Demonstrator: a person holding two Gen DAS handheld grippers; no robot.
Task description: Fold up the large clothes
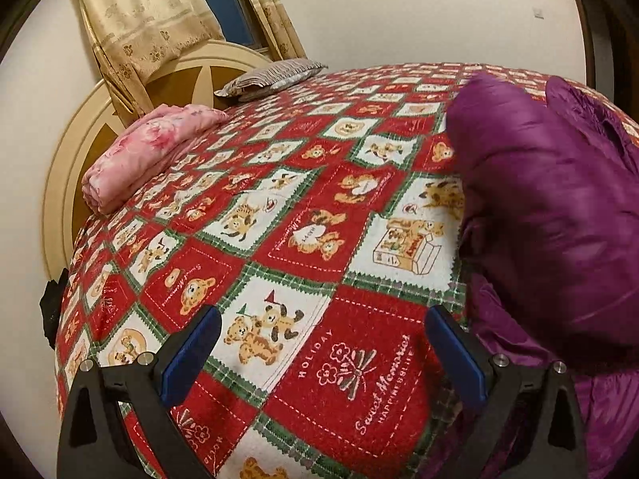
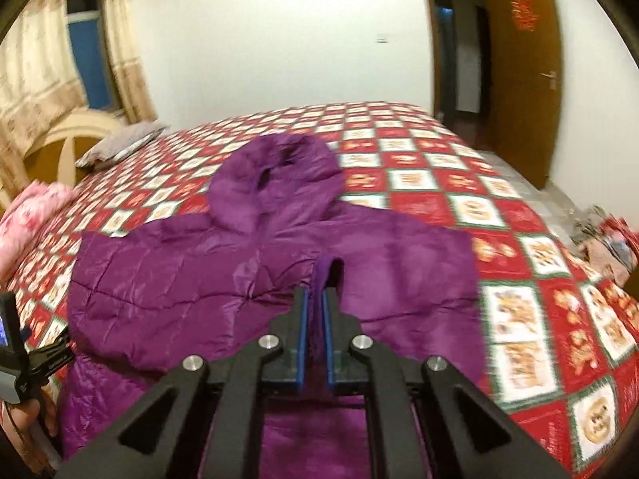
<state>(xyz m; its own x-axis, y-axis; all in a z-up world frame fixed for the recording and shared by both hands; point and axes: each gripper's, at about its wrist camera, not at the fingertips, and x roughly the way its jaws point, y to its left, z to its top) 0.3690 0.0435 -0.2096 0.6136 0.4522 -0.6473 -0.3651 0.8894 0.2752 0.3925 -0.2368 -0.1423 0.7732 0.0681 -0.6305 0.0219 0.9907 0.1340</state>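
Note:
A purple hooded puffer jacket lies spread on the bed, hood pointing away. My right gripper is shut on a strip of the jacket's purple fabric, held over the jacket's middle. In the left wrist view the jacket bulks up at the right. My left gripper is open and empty, over the bedspread just left of the jacket. The left gripper's body also shows at the left edge of the right wrist view.
The bed has a red, white and green bear-patterned bedspread. A folded pink blanket and a grey pillow lie near the headboard. A curtained window is behind. A brown door stands open at the right.

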